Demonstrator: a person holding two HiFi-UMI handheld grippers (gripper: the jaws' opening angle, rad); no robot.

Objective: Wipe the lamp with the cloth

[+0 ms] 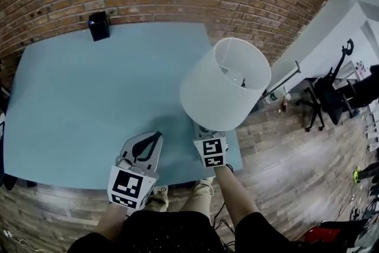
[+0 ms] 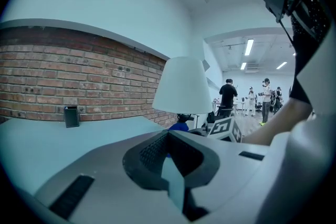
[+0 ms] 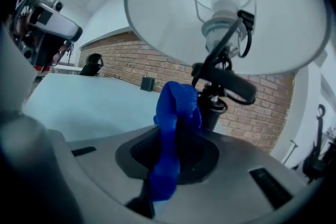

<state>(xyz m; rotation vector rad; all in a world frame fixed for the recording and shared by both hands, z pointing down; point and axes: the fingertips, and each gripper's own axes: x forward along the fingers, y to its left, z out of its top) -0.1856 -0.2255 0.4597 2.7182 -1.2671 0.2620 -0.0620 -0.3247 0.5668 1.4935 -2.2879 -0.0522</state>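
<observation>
From your head, the lamp [image 1: 225, 83] stands at the table's [image 1: 89, 98] near right corner. Your right gripper [image 1: 207, 134] reaches under its shade, with your left gripper [image 1: 153, 140] beside it.
Left gripper view: jaws together, empty.
Right gripper view: jaws pinch the cloth [image 3: 176, 123], bunched just beside the lamp's stem.

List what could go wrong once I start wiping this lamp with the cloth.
1. The lamp stands by the right front corner of the table, and the left gripper is not steadying it. A sideways push could tip it over the edge.
2. The right gripper holds the blue cloth under the shade, close to the black cable at the bulb socket. The cloth might snag there and drag the lamp.
</observation>
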